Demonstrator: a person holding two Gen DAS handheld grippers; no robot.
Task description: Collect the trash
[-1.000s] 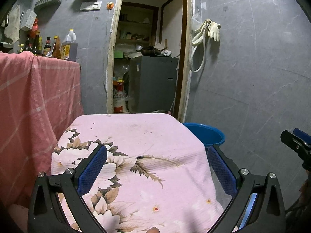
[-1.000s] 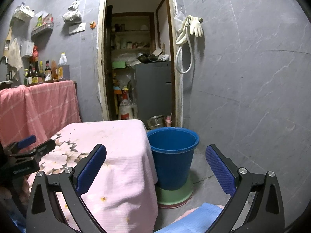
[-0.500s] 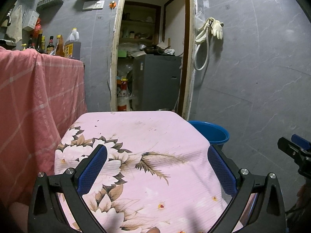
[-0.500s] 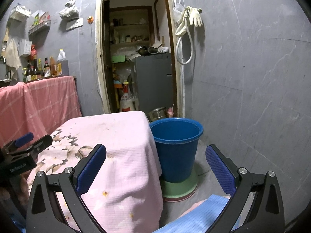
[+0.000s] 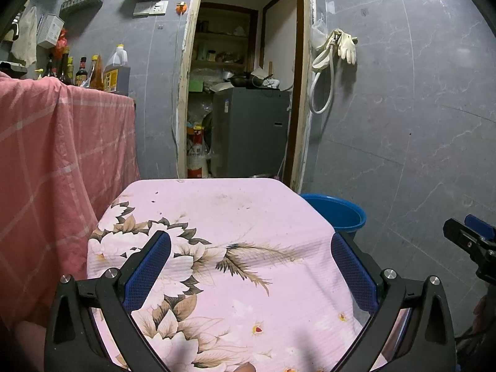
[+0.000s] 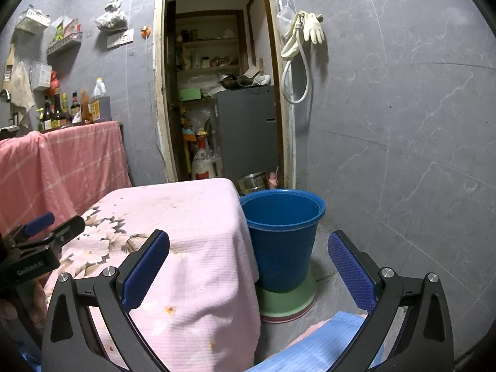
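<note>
A blue bucket (image 6: 283, 238) stands on a green base on the floor, right of a small table covered by a pink flowered cloth (image 6: 183, 217). In the left wrist view the bucket's rim (image 5: 338, 210) shows behind the table's right corner. My left gripper (image 5: 249, 263) is open and empty above the cloth (image 5: 223, 232). My right gripper (image 6: 248, 263) is open and empty, held in front of the bucket and the table's right edge. No loose trash shows on the cloth, only small dark specks.
A counter draped in pink checked cloth (image 5: 55, 161) with bottles (image 5: 116, 71) stands at the left. An open doorway (image 6: 223, 93) behind the table shows a grey cabinet and shelves. Grey tiled wall (image 6: 403, 124) with hanging gloves (image 6: 311, 28) is at the right.
Both cameras have shifted a little: the table and bucket sit slightly higher and nearer in view. Both grippers stay open.
</note>
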